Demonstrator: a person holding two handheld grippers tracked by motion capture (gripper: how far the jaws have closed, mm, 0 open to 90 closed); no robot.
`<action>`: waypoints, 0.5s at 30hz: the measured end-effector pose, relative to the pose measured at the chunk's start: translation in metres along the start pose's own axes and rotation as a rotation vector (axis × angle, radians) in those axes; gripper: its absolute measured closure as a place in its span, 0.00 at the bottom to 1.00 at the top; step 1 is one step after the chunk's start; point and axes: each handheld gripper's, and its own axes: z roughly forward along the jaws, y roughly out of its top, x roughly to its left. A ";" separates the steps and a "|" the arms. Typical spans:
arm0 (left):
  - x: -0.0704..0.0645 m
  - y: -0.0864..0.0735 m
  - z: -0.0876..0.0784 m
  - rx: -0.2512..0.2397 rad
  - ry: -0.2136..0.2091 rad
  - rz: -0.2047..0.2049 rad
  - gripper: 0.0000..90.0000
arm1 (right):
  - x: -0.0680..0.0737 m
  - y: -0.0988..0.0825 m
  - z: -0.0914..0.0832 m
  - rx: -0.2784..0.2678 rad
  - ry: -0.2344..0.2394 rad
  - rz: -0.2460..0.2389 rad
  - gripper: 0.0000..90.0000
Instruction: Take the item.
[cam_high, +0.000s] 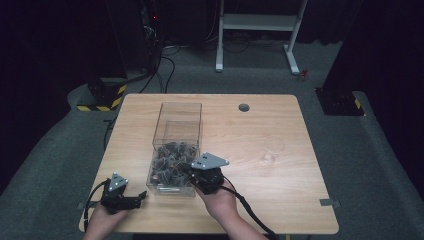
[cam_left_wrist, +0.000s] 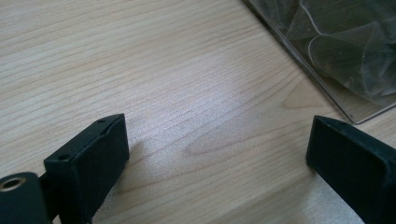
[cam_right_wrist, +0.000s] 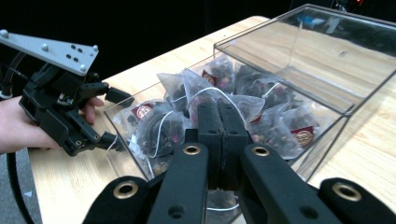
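My right tongs (cam_right_wrist: 219, 116), pressed shut, hang over the near end of the clear plastic box (cam_high: 176, 150), its heap of mesh tea bags (cam_right_wrist: 210, 105) directly below; my left tongs (cam_left_wrist: 215, 154) gape wide over the wooden table (cam_left_wrist: 140, 70) beside it.

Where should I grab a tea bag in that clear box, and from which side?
Come from above through the open top of the clear box, since its walls block the sides. Pinch a tea bag at its raised upper corner or its white string: the pouches are soft, heaped and overlapping. The right tool, shut, already points there.
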 end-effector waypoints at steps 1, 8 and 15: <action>0.000 0.000 0.000 0.000 0.001 0.000 0.07 | -0.001 0.000 -0.001 -0.004 -0.002 0.002 1.00; 0.000 0.000 0.000 -0.002 -0.001 -0.005 0.07 | -0.006 0.001 -0.008 -0.014 -0.014 0.002 1.00; 0.000 0.000 0.000 -0.002 -0.001 -0.004 0.07 | -0.012 0.002 -0.014 -0.027 -0.027 0.002 1.00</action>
